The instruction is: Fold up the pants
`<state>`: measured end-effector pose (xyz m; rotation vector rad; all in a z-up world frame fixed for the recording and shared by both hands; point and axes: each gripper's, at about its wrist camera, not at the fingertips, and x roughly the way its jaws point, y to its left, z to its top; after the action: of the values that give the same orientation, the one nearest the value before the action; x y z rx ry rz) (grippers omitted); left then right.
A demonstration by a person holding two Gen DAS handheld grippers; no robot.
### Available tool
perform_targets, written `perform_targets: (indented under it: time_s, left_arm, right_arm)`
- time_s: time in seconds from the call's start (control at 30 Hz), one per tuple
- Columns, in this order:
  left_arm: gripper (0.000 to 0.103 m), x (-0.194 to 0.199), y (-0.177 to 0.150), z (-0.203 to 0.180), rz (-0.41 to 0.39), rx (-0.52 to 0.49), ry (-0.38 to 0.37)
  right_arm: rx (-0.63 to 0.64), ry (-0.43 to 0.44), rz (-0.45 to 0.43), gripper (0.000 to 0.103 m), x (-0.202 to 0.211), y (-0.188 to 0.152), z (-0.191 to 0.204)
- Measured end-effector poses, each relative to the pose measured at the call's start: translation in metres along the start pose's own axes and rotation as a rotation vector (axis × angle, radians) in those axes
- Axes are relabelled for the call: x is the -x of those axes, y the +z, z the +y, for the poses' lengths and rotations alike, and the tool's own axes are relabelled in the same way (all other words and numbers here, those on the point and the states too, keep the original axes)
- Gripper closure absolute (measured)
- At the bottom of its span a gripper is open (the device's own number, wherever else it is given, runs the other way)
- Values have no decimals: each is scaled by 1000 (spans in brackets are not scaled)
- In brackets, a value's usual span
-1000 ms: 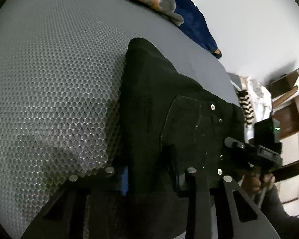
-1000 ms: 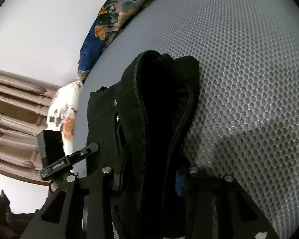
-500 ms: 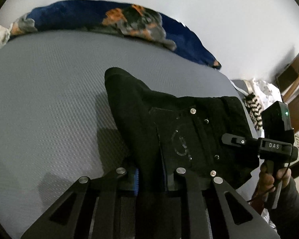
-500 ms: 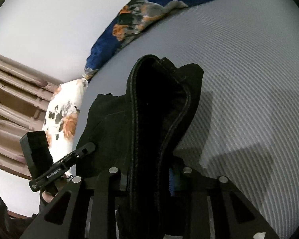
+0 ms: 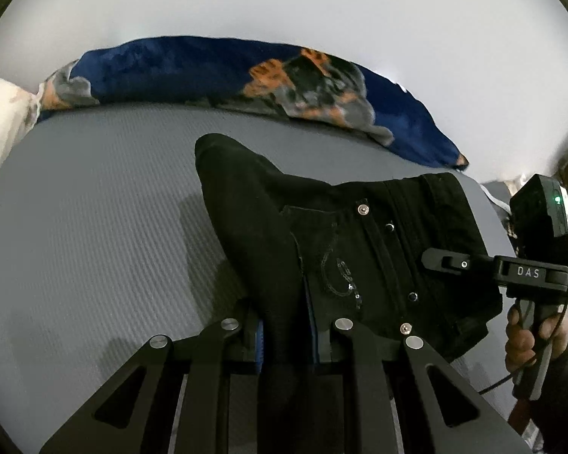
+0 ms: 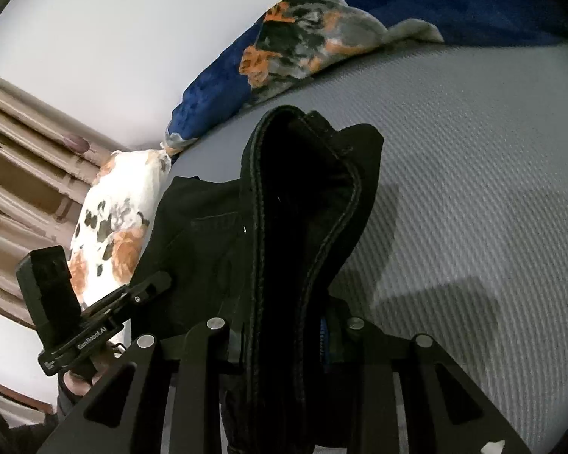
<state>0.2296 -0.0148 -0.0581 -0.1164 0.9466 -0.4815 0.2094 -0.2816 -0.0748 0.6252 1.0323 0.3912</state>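
The black pants [image 5: 344, 242] hang bunched between my two grippers above the grey mattress [image 5: 94, 227]. My left gripper [image 5: 286, 335] is shut on a fold of the black cloth; a back pocket with rivets shows to its right. My right gripper [image 6: 284, 336] is shut on the thick stitched waistband edge of the pants [image 6: 303, 208], which stands up in front of it. Each gripper shows in the other's view: the right one [image 5: 526, 272] at the right edge, the left one [image 6: 79, 325] at the lower left.
A blue blanket with orange and grey pattern [image 5: 246, 75] lies along the far edge of the mattress against the white wall. A white floral pillow [image 6: 113, 234] lies at one end by a wooden headboard [image 6: 19, 151].
Both grippers have risen with the pants, lifting them off the mattress. The mattress now looks farther away and more of the blanket and wall shows.
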Motion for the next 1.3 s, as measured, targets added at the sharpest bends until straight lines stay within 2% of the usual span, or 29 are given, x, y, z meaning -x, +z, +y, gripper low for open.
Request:
perform_targets:
  time_s: [0.2,0.3,0.37,0.4,0.47,0.6,0.67,0.73,0.87,1.0,1.2,1.3]
  left_arm:
    - [86,-18,13,16,-9,0,30]
    - [86,-31,12,26,10,-2,50]
    - [82,-39,7,35,34,9,53]
    - [80,-43,4,40,49,20,46]
    - [70,-50,-4,45,67,23,57]
    - [59,-53,-10,46,63,19,97]
    - [44,-51,-9,46,56,11,129]
    - [39,-46,-8,46,57,6,154]
    - [39,-29,-12,43,74,-5,194]
    - [39,-10,-27,32,71,-58,246]
    - [39,23,-53,18,56,-58,308]
    - [35,43,-65,7,32,-74,333]
  right_arm:
    - [5,-14,-6,77,-20,19,-3]
    - [9,-63,-8,77,-31,21,-9]
    - [16,-104,-8,75,-35,18,-15]
    - [11,-120,-8,70,-35,16,-18]
    - [17,-155,-18,65,-37,12,-21]
    - [40,-225,-36,56,-37,6,-18]
    - [36,-250,-36,52,-37,5,-17]
    - [35,-267,-35,52,-32,1,-16]
    - [39,-328,-49,49,-14,-13,-12]
    - [-8,-313,-93,48,7,-30,-10]
    - [55,-383,-182,47,36,-64,21]
    - [81,-405,-202,41,43,-84,39]
